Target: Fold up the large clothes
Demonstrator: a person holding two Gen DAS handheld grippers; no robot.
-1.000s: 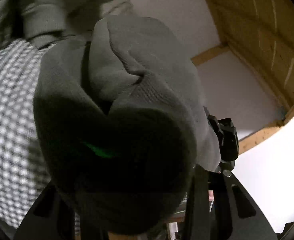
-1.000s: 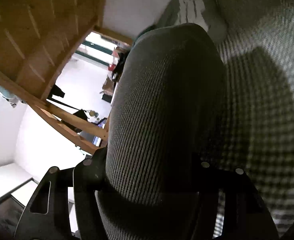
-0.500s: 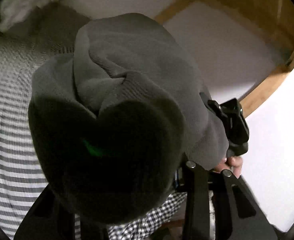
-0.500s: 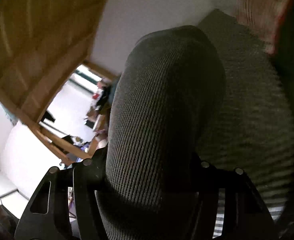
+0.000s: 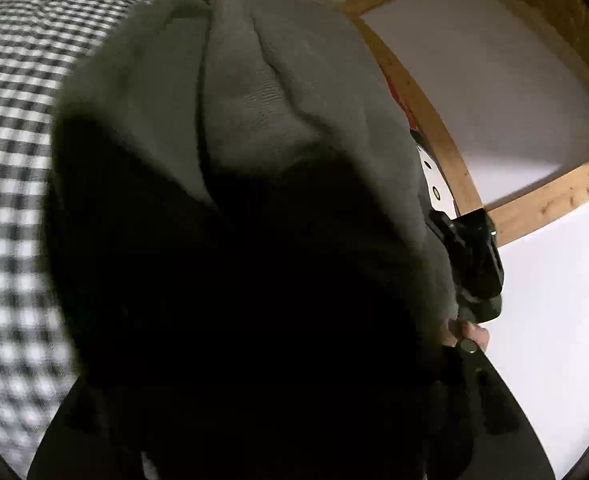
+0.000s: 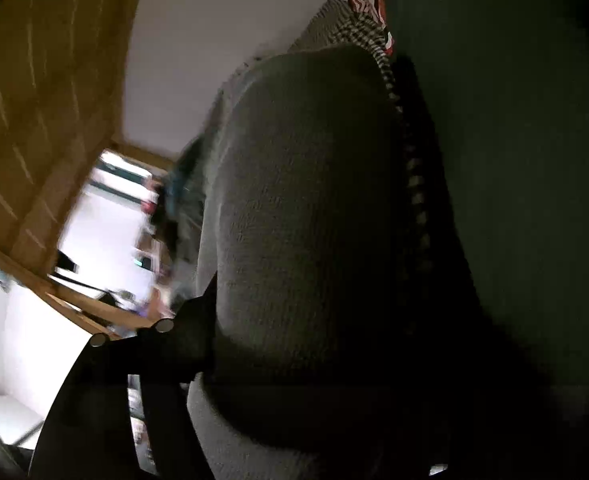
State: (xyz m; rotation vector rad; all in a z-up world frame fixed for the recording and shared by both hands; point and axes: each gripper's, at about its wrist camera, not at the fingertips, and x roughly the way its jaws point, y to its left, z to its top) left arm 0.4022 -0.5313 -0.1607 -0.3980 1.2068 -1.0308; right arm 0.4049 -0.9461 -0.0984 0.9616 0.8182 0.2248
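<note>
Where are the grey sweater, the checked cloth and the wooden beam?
sweater (image 5: 254, 92): left wrist view, on the lit knit fold near the top.
checked cloth (image 5: 10, 168): left wrist view, on the bare patch left of the sweater.
wooden beam (image 5: 426, 116): left wrist view, on the slanted beam right of the sweater.

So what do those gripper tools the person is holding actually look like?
Mostly hidden by grey cloth. The left gripper shows only flat matte-black finger plates with a silver bolt. The right gripper looks the same: black angular plates, two round silver bolt heads. From the left camera, the other tool is a chunky black block with bare fingertips behind it. No cables or sleeves visible.
</note>
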